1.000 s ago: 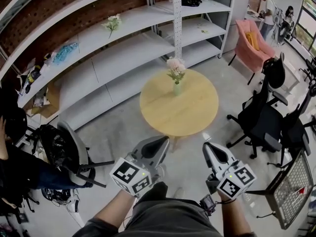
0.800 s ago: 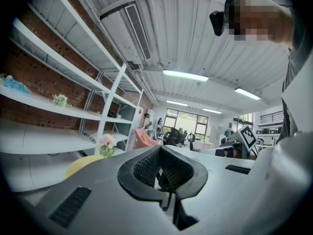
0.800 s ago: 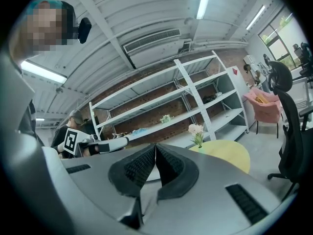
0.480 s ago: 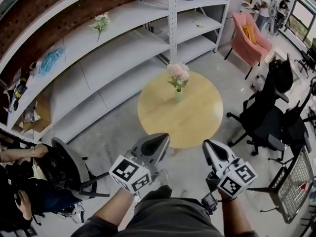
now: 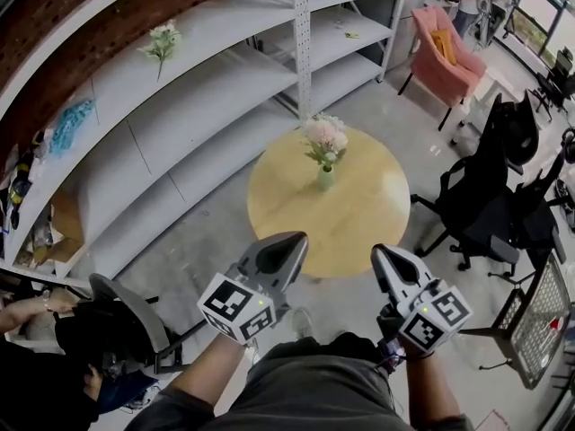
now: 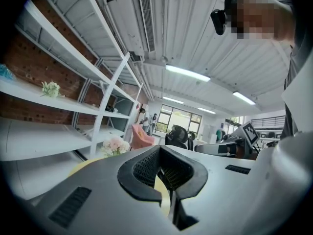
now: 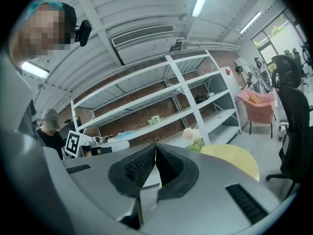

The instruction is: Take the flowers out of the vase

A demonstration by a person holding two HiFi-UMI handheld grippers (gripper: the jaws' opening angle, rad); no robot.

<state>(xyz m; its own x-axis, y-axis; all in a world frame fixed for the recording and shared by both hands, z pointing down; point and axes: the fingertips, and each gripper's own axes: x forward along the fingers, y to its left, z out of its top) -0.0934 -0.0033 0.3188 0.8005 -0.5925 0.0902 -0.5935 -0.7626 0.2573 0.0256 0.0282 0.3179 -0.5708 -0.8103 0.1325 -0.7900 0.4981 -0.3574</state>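
While your left tool (image 5: 295,241) and right tool (image 5: 383,253) are sitting pressed together, empty, at bottom centre, you are only facing the flowers (image 5: 324,138) in the vase (image 5: 325,178) mid-frame; reaching in with one tool spread comes next.

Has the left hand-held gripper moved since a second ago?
Yes, toward the table: the tip of the left hand-held gripper was short of its near edge and now overlaps it in the head view.
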